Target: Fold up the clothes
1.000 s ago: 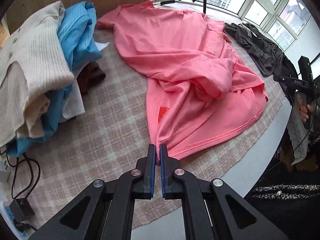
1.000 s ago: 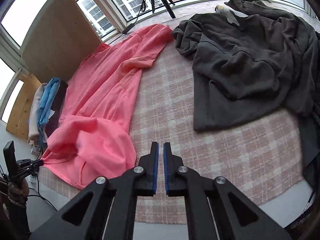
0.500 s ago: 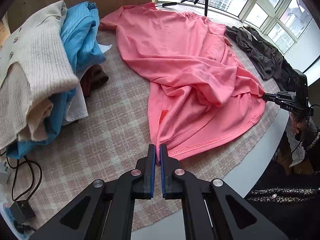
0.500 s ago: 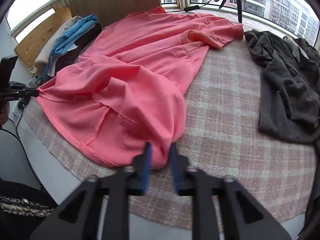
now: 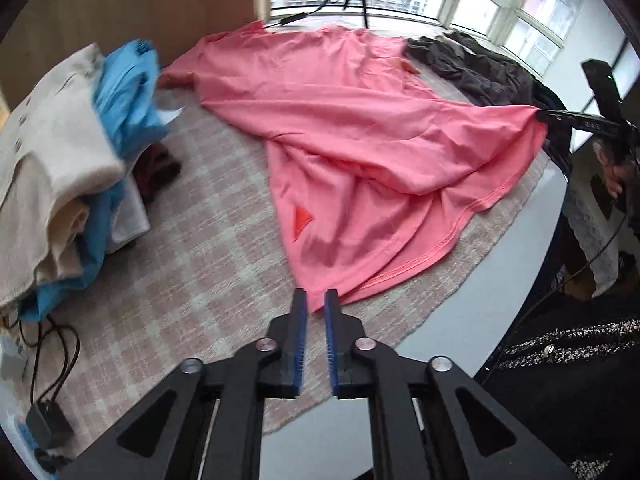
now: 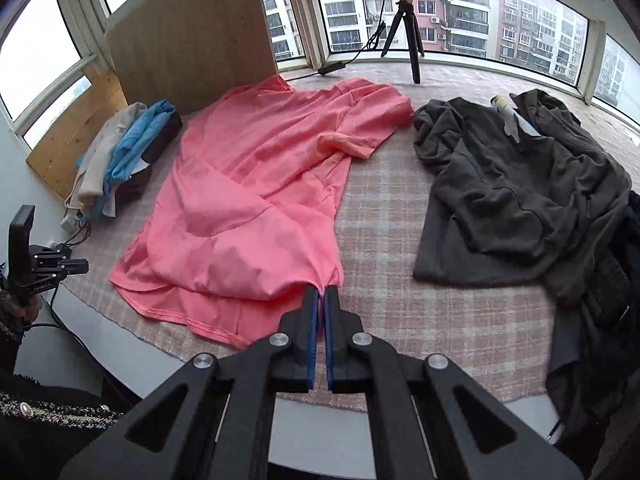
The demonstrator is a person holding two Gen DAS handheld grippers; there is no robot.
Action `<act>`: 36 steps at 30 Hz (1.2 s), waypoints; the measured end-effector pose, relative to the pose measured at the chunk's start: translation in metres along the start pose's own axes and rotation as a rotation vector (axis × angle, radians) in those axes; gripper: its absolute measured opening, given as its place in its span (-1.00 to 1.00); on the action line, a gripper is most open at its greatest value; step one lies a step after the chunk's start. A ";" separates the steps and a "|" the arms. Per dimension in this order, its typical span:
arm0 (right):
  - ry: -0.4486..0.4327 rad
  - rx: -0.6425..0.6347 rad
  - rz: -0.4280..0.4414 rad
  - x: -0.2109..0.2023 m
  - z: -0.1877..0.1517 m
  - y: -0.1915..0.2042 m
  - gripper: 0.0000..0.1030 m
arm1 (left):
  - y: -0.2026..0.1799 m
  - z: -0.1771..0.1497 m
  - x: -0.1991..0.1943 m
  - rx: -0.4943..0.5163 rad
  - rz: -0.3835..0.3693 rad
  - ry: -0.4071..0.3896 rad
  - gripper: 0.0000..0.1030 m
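A pink T-shirt (image 5: pixel 360 148) lies spread on the checked cloth, its lower part bunched in loose folds; it also shows in the right wrist view (image 6: pixel 256 200). My left gripper (image 5: pixel 315 300) has its jaws slightly apart, with the shirt's hem corner just past the tips and nothing between the pads. My right gripper (image 6: pixel 321 294) is shut on a fold of the pink shirt's lower right edge and holds it lifted; it also shows at the right of the left wrist view (image 5: pixel 560 118).
A stack of cream, blue and white clothes (image 5: pixel 68 168) sits at the left. A dark grey garment (image 6: pixel 520 200) lies at the right. A tripod (image 6: pixel 404 20) stands by the window. The table's front edge (image 5: pixel 500 288) is close. Cables (image 5: pixel 44 360) lie at the left.
My right gripper came to the shirt's right edge, closed on it and lifted it. My left gripper's jaws parted and let the hem corner go.
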State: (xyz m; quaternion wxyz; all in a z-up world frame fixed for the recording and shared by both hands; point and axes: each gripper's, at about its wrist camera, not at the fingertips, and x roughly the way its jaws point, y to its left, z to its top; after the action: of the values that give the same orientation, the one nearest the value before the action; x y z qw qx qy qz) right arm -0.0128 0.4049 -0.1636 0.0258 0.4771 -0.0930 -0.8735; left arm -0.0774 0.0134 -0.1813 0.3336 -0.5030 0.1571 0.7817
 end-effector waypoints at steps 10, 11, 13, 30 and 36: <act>0.074 0.040 0.018 0.035 -0.009 -0.008 -0.94 | -0.028 0.033 0.068 0.198 -0.007 0.098 -0.36; 0.076 0.042 0.016 0.036 -0.010 -0.009 -0.94 | -0.027 0.035 0.067 0.194 -0.027 0.081 -0.69; 0.076 0.047 0.008 0.035 -0.010 -0.012 -0.94 | -0.019 0.037 0.065 0.155 -0.035 0.088 -1.00; 0.080 -0.037 0.078 0.035 -0.010 0.026 -0.93 | 0.069 -0.008 -0.013 -0.210 0.166 -0.023 -0.73; 0.073 0.007 0.064 0.032 -0.011 0.013 -0.93 | 0.009 0.026 0.036 0.132 0.128 0.052 -0.26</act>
State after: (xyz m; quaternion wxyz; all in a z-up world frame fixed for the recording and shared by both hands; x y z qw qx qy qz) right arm -0.0215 0.3862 -0.1938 0.0553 0.5054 -0.1102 -0.8540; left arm -0.1105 0.0349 -0.2024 0.3113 -0.4889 0.2486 0.7760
